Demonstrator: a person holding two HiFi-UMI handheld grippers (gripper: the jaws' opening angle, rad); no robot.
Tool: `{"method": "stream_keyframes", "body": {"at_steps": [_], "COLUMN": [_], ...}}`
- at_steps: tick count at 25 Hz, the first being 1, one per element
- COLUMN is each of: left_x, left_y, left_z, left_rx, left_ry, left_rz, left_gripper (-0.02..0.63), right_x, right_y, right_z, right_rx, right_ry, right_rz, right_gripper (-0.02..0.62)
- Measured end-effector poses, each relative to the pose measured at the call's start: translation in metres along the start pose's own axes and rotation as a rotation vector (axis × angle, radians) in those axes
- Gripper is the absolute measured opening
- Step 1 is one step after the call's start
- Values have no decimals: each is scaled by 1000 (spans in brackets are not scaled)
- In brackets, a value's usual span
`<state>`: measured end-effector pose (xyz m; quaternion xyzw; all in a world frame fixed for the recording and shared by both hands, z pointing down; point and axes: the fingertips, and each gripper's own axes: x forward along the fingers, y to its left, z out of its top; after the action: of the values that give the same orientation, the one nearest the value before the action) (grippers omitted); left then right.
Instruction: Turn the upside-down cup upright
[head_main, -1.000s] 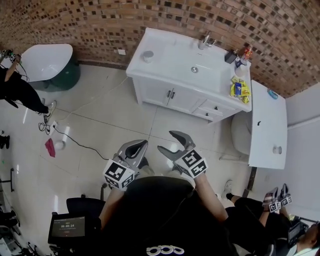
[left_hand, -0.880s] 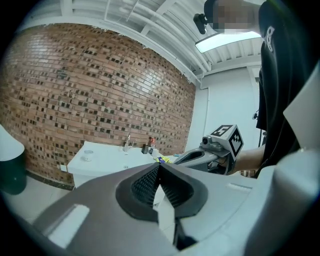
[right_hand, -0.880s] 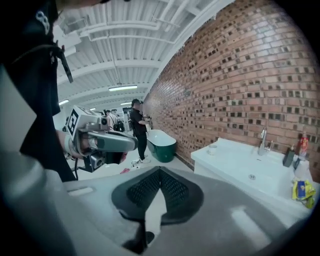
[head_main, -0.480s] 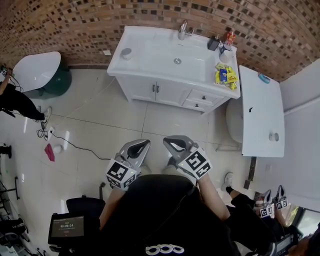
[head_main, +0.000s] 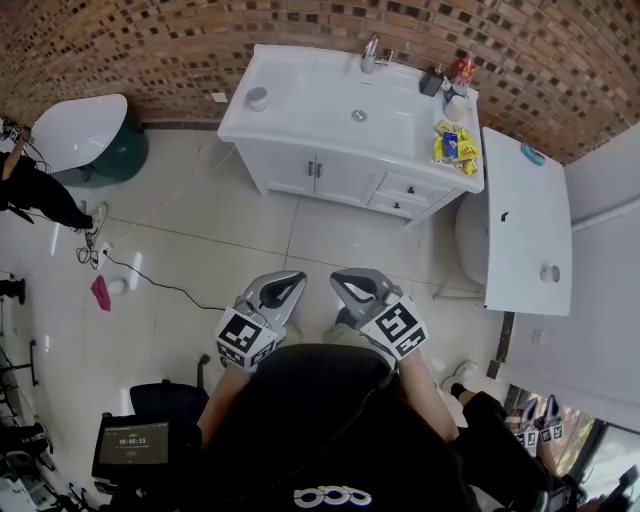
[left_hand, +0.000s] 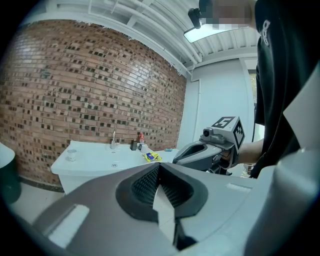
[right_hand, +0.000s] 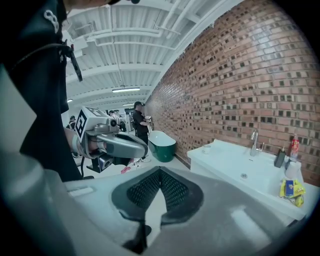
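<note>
The cup sits on the left end of the white vanity top, close to the brick wall and well apart from both my grippers. It's too small here to tell which way up it is. The sink basin is mid-top w/ its drain showing and the faucet behind it. A yellow packet and a few bottles are at the right end. A green-sided tub, white inside, stands on the floor off left. My L gripper has its jaws together, tips touching, w/ nothing btwn them. My R gripper is the same, closed and empty. Both are side by side near my chest, pointing toward the vanity.
</note>
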<state>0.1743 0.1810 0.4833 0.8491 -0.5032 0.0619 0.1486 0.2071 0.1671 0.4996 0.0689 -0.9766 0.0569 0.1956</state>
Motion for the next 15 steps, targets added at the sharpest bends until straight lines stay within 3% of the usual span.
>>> {"method": "stream_keyframes", "body": {"at_steps": [15], "left_x": [-19], "left_y": [3], "left_z": [-5], "left_rx": [-14], "left_ry": [-7], "left_rz": [23], "left_gripper": [12], "right_x": [6], "right_y": [21], "right_z": [10], "right_rx": [-39], "right_ry": [-9], "right_rz": [38], "right_gripper": [-8]}}
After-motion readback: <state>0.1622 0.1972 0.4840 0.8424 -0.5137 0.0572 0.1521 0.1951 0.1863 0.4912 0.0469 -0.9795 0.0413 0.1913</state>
